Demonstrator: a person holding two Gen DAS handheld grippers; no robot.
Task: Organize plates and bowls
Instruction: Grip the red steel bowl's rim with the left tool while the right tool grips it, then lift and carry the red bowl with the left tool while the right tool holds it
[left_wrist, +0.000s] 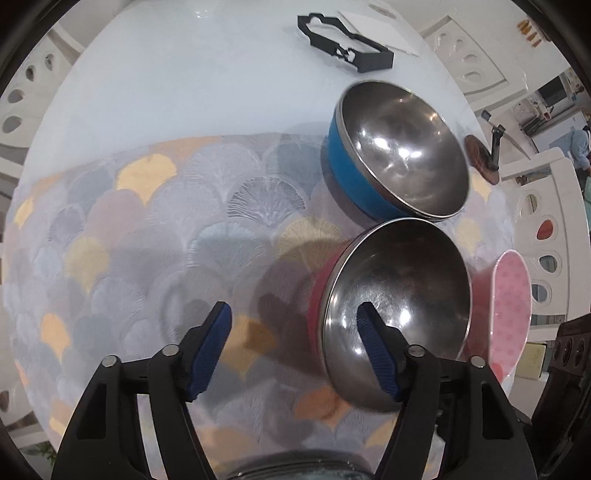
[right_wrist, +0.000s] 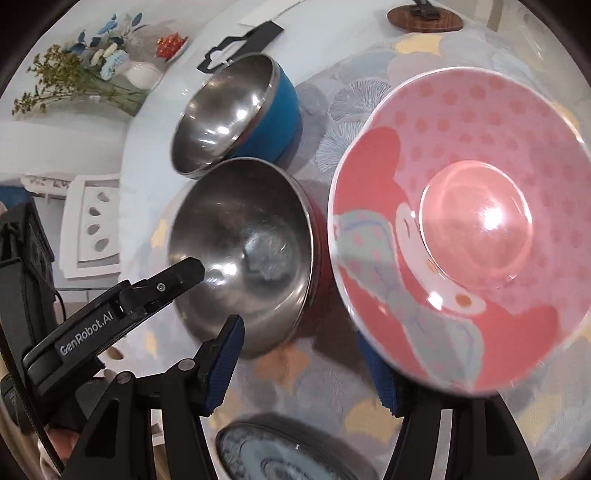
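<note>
A steel bowl with a red outside (left_wrist: 399, 310) (right_wrist: 251, 251) sits on the patterned mat, touching a steel bowl with a blue outside (left_wrist: 399, 147) (right_wrist: 236, 110) behind it. My left gripper (left_wrist: 295, 354) is open, its right finger inside the red bowl and its left finger outside; it shows in the right wrist view (right_wrist: 184, 275). A pink cartoon plate (right_wrist: 461, 229) (left_wrist: 511, 310) lies to the right of the red bowl. My right gripper (right_wrist: 306, 365) is open, its right finger hidden under the plate's near rim.
A dark blue-grey plate (right_wrist: 280, 454) lies at the near edge. A black plastic frame (left_wrist: 343, 44) (right_wrist: 240, 44), white paper (left_wrist: 380, 29) and a wooden coaster (right_wrist: 424, 16) (left_wrist: 480, 155) lie at the far side. Flowers (right_wrist: 92, 70) stand at the table's edge.
</note>
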